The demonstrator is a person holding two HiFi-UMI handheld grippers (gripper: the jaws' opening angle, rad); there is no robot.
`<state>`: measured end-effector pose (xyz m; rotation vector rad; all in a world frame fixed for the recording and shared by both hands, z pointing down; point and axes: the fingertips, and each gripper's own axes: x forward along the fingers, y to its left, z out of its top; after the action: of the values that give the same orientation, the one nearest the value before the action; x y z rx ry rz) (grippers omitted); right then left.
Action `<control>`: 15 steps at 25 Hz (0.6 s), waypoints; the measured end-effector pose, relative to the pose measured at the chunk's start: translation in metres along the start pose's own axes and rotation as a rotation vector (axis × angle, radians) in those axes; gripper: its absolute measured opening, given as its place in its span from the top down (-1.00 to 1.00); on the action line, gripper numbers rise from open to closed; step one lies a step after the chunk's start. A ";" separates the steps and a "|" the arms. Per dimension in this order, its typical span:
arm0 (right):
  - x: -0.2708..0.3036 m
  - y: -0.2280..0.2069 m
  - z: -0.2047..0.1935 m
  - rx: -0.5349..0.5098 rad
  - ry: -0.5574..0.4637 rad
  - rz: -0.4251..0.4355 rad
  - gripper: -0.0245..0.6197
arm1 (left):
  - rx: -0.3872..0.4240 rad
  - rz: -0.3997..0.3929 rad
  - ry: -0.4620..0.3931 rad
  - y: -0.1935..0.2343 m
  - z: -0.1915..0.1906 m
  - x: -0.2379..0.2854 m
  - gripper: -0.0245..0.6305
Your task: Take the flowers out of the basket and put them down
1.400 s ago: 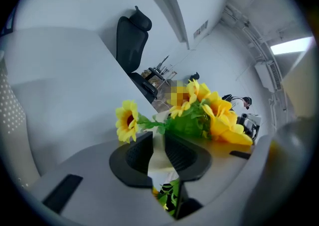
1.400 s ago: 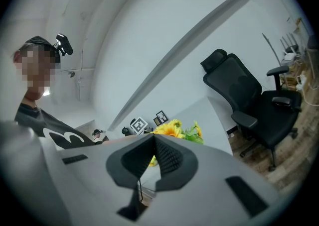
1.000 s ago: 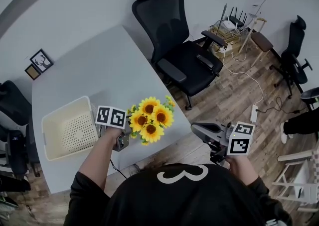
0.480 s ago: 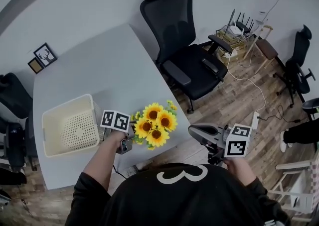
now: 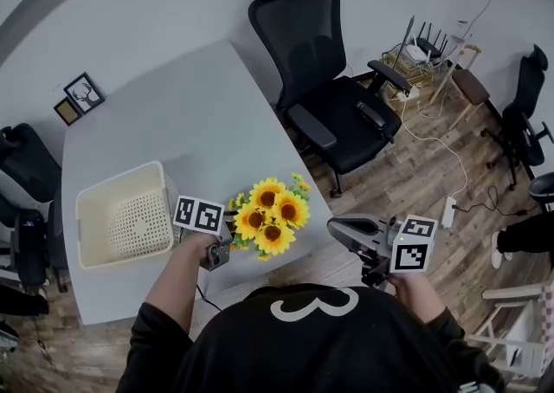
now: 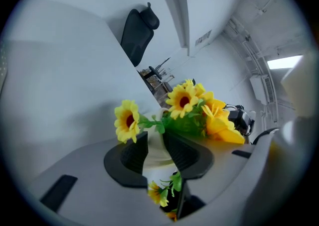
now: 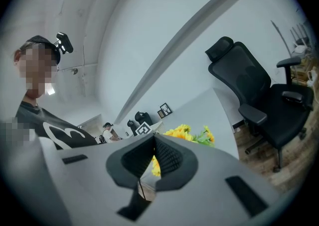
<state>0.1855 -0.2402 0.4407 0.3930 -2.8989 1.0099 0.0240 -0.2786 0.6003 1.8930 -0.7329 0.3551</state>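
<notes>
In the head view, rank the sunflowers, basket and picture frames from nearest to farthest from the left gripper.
1. Sunflowers: between the opening fingers of the left gripper, at its right.
2. Basket: on the table, to its left.
3. Picture frames: beyond the table's far left corner.

Bare bench [image 5: 173,114] lies open beyond the basket [image 5: 130,227] and flowers [image 5: 268,214] (both crowd the near edge), with a chair [image 5: 333,97] flanking the right.

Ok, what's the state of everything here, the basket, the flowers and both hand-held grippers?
Basket: empty, on the table.
Flowers: out of the basket, standing on the table.
Left hand-held gripper: jaws opening, the flowers' white base between them.
Right hand-held gripper: shut, empty.
</notes>
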 end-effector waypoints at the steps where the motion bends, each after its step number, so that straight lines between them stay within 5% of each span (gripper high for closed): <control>1: 0.001 0.000 -0.001 0.001 0.000 0.004 0.90 | 0.005 -0.002 -0.008 -0.001 0.000 -0.001 0.55; 8: 0.005 0.008 -0.010 0.012 0.011 0.033 0.90 | -0.004 0.026 -0.128 -0.001 0.005 -0.025 0.26; 15: 0.023 0.022 -0.011 -0.047 0.024 0.011 0.90 | -0.101 0.140 -0.250 0.015 -0.017 -0.065 0.21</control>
<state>0.1575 -0.2216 0.4392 0.3602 -2.9002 0.9386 -0.0340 -0.2468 0.5830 1.8140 -1.0345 0.1655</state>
